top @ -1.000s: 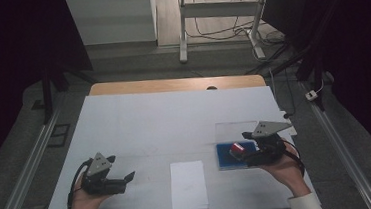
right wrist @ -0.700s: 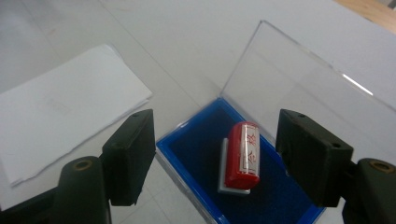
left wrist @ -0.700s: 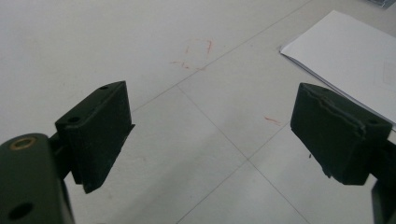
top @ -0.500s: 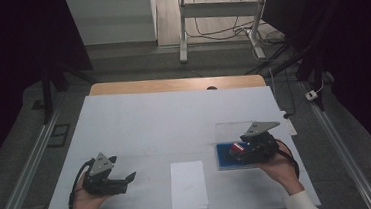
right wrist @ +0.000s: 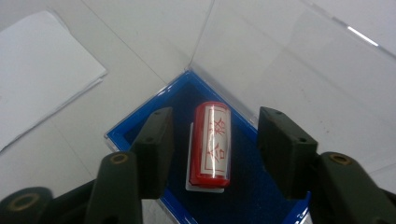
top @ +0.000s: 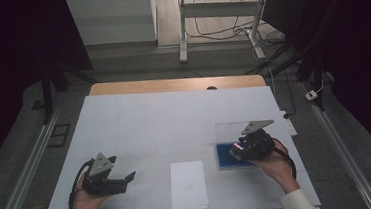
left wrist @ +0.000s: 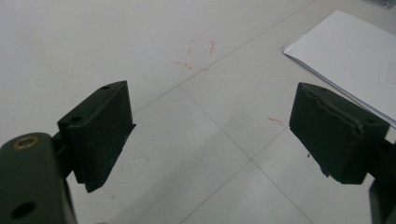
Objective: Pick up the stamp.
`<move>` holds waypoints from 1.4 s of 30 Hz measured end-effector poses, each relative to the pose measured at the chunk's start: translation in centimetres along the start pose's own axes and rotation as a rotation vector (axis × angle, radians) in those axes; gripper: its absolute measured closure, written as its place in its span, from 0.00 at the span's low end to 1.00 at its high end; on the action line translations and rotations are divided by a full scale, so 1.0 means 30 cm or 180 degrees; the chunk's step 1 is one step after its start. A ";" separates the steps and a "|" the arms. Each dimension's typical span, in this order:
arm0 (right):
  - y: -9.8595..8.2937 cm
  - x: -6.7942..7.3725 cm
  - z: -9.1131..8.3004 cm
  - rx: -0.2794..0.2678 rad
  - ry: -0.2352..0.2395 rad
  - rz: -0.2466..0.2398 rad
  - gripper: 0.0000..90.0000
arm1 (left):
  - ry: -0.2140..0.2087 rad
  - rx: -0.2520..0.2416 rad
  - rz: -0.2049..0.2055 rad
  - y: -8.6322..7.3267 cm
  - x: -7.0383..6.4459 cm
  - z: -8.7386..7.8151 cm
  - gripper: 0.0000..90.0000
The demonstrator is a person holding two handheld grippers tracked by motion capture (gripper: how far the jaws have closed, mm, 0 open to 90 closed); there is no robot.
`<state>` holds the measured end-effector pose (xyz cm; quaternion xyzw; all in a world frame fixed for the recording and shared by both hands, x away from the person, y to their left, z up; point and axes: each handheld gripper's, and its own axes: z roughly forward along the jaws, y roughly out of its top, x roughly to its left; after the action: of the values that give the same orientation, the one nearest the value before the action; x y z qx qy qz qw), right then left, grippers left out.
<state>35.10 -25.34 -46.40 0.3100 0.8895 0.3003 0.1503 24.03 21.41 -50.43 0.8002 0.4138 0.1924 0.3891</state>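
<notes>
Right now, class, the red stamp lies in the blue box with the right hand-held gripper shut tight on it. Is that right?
Not quite. The red stamp does lie in the blue box, but the right hand-held gripper is open, its jaws standing either side of the stamp without touching it, as the right gripper view shows.

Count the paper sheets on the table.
1. A white sheet lies flat near the front edge of the table, between the left tongs and the blue case. A sheet beneath it could be hidden.
</notes>
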 end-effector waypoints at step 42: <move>0.029 0.013 -0.068 -0.0355 0.0073 -0.0005 0.78 | -0.0010 -0.0008 0.0008 -0.011 0.009 0.001 0.16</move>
<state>34.27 -25.43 -44.30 0.2970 0.8732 0.3528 0.1574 24.03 21.74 -50.71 0.8006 0.4120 0.1922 0.3904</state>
